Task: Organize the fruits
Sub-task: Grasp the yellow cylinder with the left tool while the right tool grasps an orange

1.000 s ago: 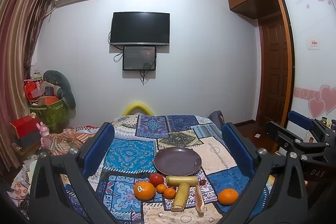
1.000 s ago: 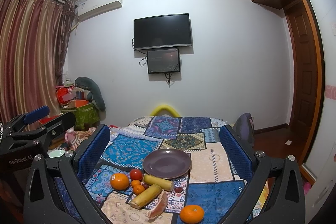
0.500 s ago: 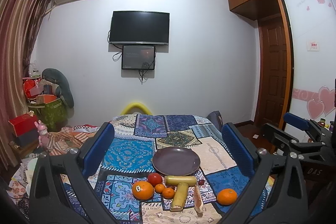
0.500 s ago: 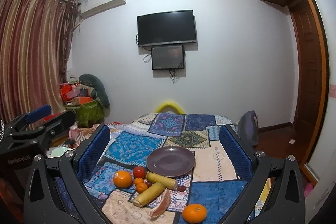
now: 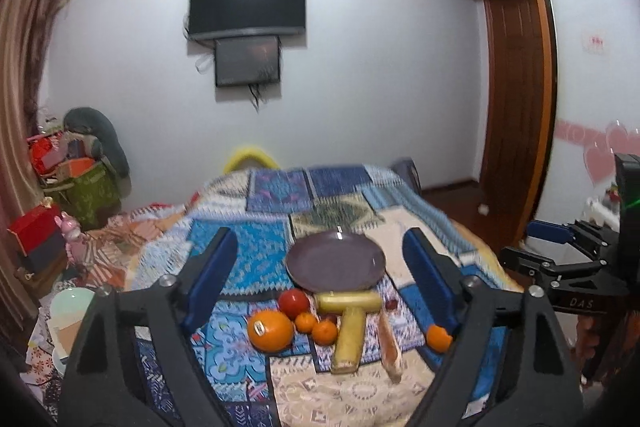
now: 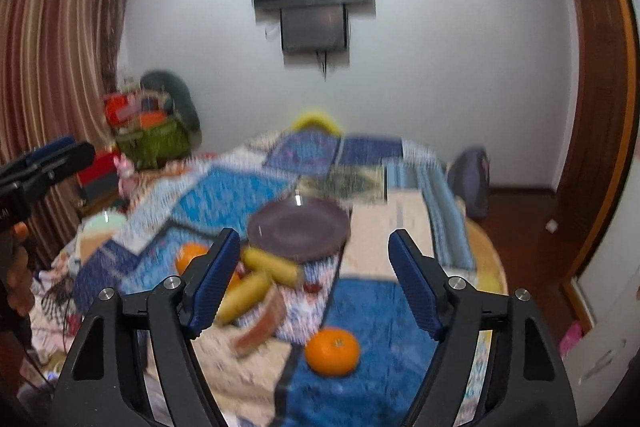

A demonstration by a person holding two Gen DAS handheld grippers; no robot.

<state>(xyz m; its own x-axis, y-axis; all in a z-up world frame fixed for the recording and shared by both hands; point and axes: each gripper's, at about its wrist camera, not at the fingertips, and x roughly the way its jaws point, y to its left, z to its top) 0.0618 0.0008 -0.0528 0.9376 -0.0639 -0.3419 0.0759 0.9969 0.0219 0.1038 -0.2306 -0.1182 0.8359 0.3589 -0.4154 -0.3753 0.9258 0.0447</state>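
Purple plate (image 5: 335,264) sits empty on the quilted bed (image 5: 240,259), fruit just near of it.
Your left gripper (image 5: 320,277) and right gripper (image 6: 314,277) have both just been closing their fingers partway, nothing between them. Big orange (image 5: 269,330) lies left, bananas (image 5: 347,327) centre, a lone orange (image 6: 332,351) near right.
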